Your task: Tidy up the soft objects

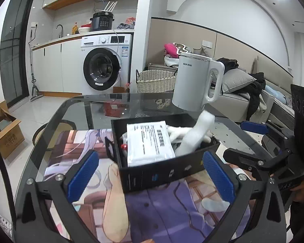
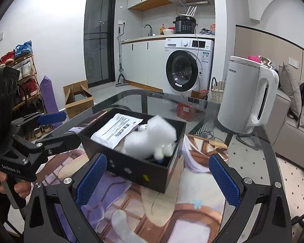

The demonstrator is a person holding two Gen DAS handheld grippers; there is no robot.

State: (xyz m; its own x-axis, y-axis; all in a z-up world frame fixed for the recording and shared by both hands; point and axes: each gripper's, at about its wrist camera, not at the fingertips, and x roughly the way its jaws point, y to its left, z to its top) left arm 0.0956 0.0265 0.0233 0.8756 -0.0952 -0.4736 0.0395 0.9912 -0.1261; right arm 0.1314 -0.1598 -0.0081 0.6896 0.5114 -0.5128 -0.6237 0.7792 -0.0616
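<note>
A: Left wrist view first. What did you log?

B: I noted the left gripper [image 1: 152,174] with jaws spread wide and nothing between the blue pads [image 1: 84,174]. The black box [image 1: 164,162] sat on the printed mat [image 1: 164,208] at twelve o'clock from the pads, its near wall just beyond the tips. Inside lay a white packet [image 1: 149,141] toward nine o'clock and the white plush toy [image 1: 194,135] toward three o'clock, blurred, one end sticking up above the rim. The white kettle [image 1: 196,83] stood past the box at one o'clock on the glass table [image 1: 71,113]. The right gripper [image 1: 253,139] showed at three o'clock, jaws apart.

A: Right wrist view?

B: I logged the right gripper [image 2: 158,178] open and empty too. The box [image 2: 135,168] sat at twelve o'clock, with the plush toy [image 2: 152,139] in its near half, smeared, and the packet [image 2: 115,129] behind it at eleven. The kettle [image 2: 247,95] stood at two o'clock. The left gripper [image 2: 50,127] came in at nine o'clock, a hand [image 2: 16,184] on its grip.
</note>
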